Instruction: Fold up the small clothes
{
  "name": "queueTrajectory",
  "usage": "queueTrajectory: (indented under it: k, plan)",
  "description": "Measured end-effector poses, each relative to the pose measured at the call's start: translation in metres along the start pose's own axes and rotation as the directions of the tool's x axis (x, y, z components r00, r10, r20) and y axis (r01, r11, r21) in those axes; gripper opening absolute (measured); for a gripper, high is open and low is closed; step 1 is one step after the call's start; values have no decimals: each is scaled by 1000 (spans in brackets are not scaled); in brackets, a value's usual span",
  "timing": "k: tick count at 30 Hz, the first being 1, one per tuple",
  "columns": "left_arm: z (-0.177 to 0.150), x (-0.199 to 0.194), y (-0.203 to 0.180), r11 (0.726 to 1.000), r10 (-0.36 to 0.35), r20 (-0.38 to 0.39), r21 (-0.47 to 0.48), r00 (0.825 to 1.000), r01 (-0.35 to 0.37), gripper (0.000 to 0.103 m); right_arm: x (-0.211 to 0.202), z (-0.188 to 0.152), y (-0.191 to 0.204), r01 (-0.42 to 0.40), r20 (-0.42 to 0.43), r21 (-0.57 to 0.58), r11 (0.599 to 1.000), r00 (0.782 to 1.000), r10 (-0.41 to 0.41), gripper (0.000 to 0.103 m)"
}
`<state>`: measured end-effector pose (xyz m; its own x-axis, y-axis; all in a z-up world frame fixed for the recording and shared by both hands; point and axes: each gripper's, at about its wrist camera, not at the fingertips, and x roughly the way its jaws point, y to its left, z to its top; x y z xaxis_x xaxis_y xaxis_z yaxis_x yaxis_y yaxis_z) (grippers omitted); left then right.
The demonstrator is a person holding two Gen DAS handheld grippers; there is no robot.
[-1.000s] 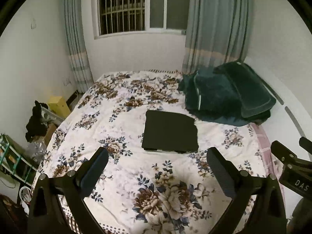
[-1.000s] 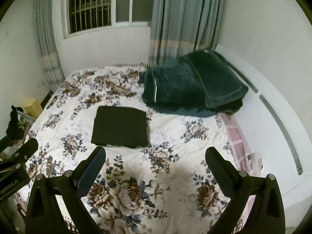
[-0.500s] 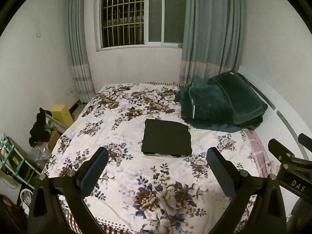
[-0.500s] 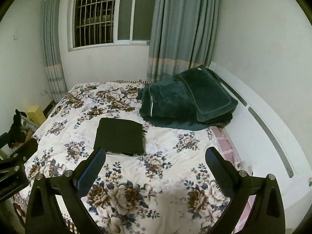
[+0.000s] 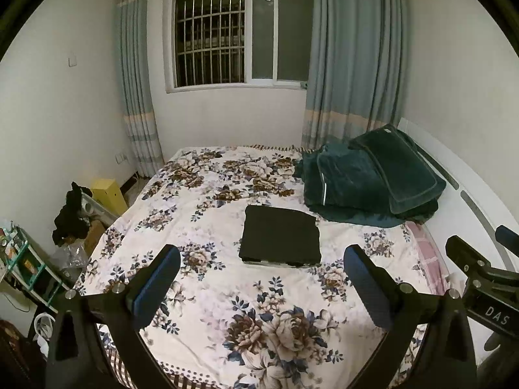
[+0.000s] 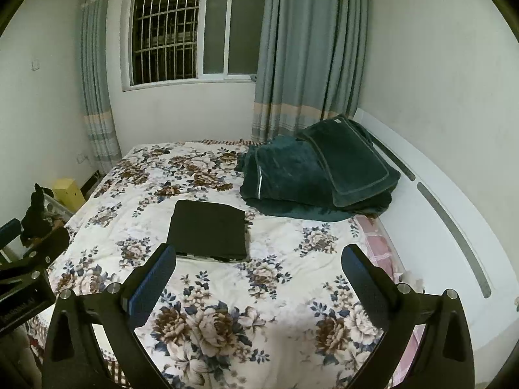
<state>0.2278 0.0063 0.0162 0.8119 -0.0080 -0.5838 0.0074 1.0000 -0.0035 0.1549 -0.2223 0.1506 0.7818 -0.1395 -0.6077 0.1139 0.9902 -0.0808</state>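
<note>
My room is lit dimly and evenly from indoors; the window [image 5: 241, 37] far ahead of my claws is dark, showing a small lamp glare. Fisheye bends the walls, corners go black, and detail stays fairly sharp.

The left black two-finger gripper [image 5: 261, 283] and its matching right black two-finger gripper [image 6: 258, 282] share angular matte arms, dark blue rectangular finger pads [image 5: 152, 287], silver round screws [image 5: 118, 288] and white lettering.

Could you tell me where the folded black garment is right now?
The folded black garment lies mid-bed on the floral quilt, just left of the dark green blanket pile.
</note>
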Motion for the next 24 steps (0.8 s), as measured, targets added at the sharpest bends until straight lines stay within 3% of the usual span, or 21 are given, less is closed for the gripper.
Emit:
queueTrajectory:
  k: [24]
  plan:
    - [2,-9,0,1000,-2,8,-13,1000,2,103,3,2,-2,-45,4,-2,999,999,45,103]
